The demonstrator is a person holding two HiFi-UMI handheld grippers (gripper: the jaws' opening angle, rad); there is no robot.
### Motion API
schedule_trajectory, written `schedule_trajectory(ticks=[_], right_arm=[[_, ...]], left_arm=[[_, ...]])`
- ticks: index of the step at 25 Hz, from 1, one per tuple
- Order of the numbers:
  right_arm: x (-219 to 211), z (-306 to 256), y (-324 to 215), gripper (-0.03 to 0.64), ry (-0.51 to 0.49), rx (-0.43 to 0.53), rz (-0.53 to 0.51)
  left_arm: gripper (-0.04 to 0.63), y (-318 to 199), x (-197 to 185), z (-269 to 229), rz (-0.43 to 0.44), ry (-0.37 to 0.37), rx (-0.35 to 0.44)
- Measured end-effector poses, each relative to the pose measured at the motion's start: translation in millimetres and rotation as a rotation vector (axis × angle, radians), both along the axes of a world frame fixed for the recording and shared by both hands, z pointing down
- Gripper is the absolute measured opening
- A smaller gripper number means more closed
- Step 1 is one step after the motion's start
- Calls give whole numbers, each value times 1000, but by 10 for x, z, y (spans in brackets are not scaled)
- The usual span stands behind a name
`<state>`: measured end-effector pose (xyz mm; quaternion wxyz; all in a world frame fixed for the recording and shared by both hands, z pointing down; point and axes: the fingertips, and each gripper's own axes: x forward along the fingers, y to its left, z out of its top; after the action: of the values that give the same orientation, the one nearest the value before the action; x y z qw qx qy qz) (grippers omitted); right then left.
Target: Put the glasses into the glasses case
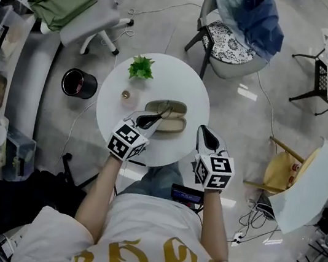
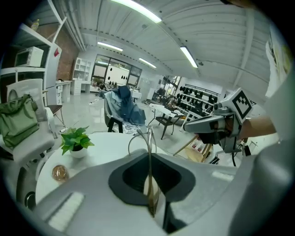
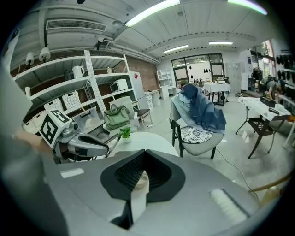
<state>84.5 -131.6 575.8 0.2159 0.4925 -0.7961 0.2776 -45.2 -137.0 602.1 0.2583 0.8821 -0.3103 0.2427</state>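
The left claw (image 1: 157, 119) (image 2: 150, 159) is clamped on the glasses (image 2: 148, 138), whose thin metal frame stands up out of the closed jaws as a wire loop. In the head view the tips of this claw lie over the open glasses case (image 1: 174, 125), which rests on the round white table (image 1: 185, 81). Whether the glasses touch the case cannot be told.

The right claw (image 1: 206, 134) (image 3: 142, 159) is beside the case at the table's near edge, apart from it. Its jaws are drawn together to a narrow slit with nothing gripped between them.

Beyond the left claw's tips and off to its left stand a small potted plant (image 1: 141, 67) (image 2: 76, 140) and, nearer the claw, a small round brownish object (image 1: 125, 95) (image 2: 60, 173)
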Motion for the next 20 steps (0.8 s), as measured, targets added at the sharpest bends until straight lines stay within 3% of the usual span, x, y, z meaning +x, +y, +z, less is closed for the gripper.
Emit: schedule_trajectory(ticks=[12,20], right_arm=[[37,188,-85,25,-44,-59,-4],[174,271,-147,25,-39,-78,7]], left_arm=[[17,39,202,476,264,-178,-14],[17,42,333,677,372,-229,-48]])
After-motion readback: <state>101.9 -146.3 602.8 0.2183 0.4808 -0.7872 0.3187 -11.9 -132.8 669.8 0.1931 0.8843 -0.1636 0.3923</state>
